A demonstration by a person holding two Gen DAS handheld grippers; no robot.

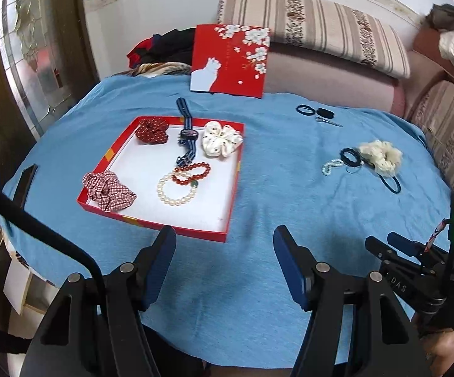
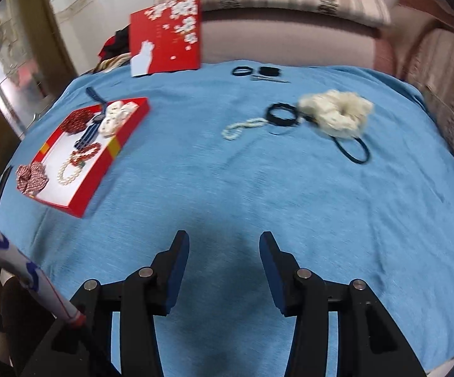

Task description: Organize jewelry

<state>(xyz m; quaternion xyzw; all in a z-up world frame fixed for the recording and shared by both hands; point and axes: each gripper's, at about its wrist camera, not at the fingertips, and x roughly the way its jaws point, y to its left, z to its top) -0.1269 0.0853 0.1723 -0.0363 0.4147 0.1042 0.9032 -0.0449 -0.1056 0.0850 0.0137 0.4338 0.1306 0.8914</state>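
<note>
Both grippers empty: left gripper [image 1: 225, 235] has its jaws spread with only blue cloth between them; right gripper [image 2: 224, 240] likewise, jaws apart, nothing between. The tabletop [image 1: 289, 207] is covered by a blue woven cloth, slightly wrinkled, draping over the edges. Shallow red cardboard tray [image 1: 231, 188] with a white floor sits toward the left edge, square, low walls. Inside it: dark red dotted scrunchie [image 1: 152, 131] in the far-left corner, cream satin scrunchie [image 1: 222, 139] in the far-right corner, red-white gingham scrunchie [image 1: 109, 191] overlapping the near-left wall, a striped-strap watch [image 1: 188, 133] lying lengthwise with its far strap end hanging over the far wall, a red bead bracelet [image 1: 192, 172] overlapping a white pearl bracelet [image 1: 176, 190] with a green bead. Near-right part of the tray floor is bare. Loose on the cloth toward the right edge: fluffy cream scrunchie [image 2: 336, 114], black coiled hair tie [image 2: 281, 114] touching it, small pearl bracelet [image 2: 242, 127] just beside that tie, thin dark elastic loop [image 2: 352, 149] poking out from under the fluffy one. Far edge: black hair ties [image 1: 307, 110], a black clip-like piece [image 1: 325, 113], a thin metal item [image 1: 329, 121], too small to identify. Red lid [image 1: 230, 59] with cat and blossom print leans upright at the far edge against a striped sofa [image 1: 321, 31]. Wide open cloth across the middle and near edge.
</note>
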